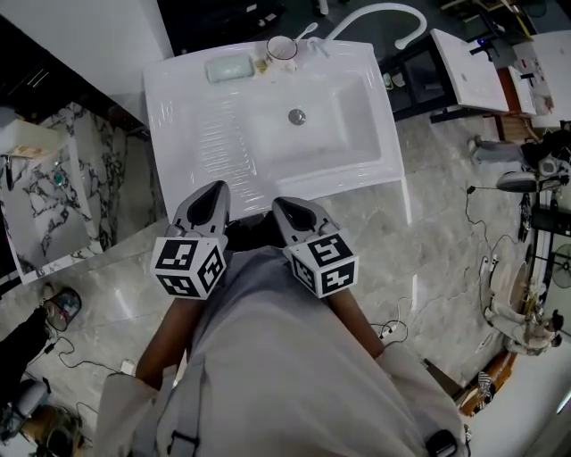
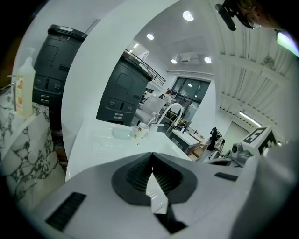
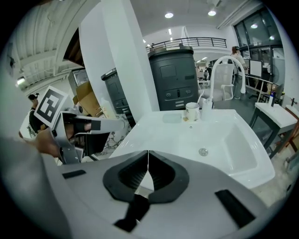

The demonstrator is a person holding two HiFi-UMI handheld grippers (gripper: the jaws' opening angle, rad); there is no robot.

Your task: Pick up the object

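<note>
A white sink unit (image 1: 187, 134) stands in front of me. On its back ledge lie a pale green soap bar (image 1: 228, 68) and a white mug (image 1: 282, 48), beside a curved white faucet (image 1: 375, 13). My left gripper (image 1: 214, 186) and right gripper (image 1: 281, 202) hover side by side at the sink's near edge, close to my body. Both are shut with nothing between the jaws. In the left gripper view the closed tips (image 2: 152, 154) point toward the soap bar (image 2: 120, 133). In the right gripper view the closed tips (image 3: 148, 151) face the mug (image 3: 192, 111) and drain (image 3: 202, 151).
A marble-patterned cabinet (image 1: 53, 192) stands to the left of the sink, with a bottle (image 2: 24, 88) on it. Tall dark bins (image 3: 175, 79) rise behind the sink. A white table (image 1: 468, 67) and equipment stand at the right, and cables (image 1: 482, 232) lie on the floor.
</note>
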